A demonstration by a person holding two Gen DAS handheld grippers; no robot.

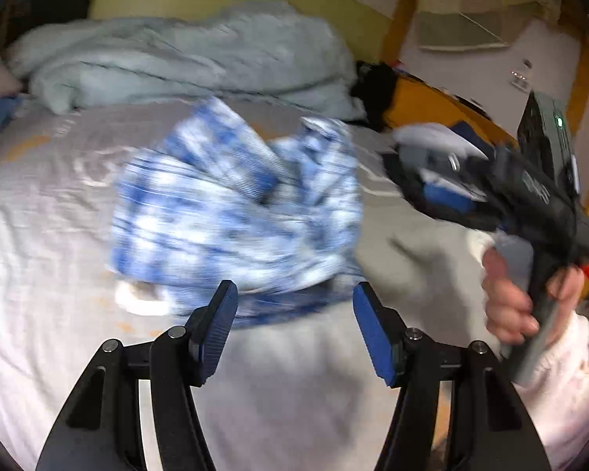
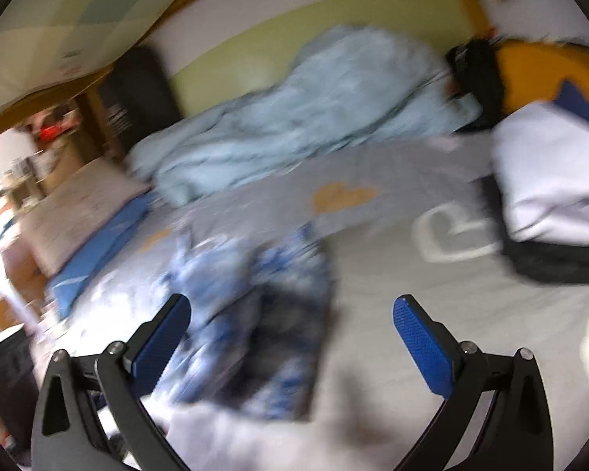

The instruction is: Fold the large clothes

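Bed (image 1: 39,235) with a grey printed sheet fills both views; a pale blue duvet (image 1: 184,59) is heaped along the far side against the wall. A stack of folded clothes (image 2: 553,196) sits at the right of the bed in the right wrist view. The blue-and-white patterned garment (image 1: 235,212) lies bunched on the sheet near the middle, blurred in both views; in the left wrist view it is just ahead of the fingertips, in the right wrist view it lies ahead and toward the left finger. Left gripper (image 1: 294,306) points down at a slant toward the bed, jaws parted to a moderate gap, nothing between the pads; the garment's near edge shows beyond the tips, contact not evident. Right gripper (image 2: 290,329) also angled down over the sheet, jaws spread wide, pads clear of cloth and holding nothing. In the left wrist view the right hand (image 1: 518,298) is wrapped round the handle of its gripper at the right edge, a pale sleeve (image 1: 561,384) below it.
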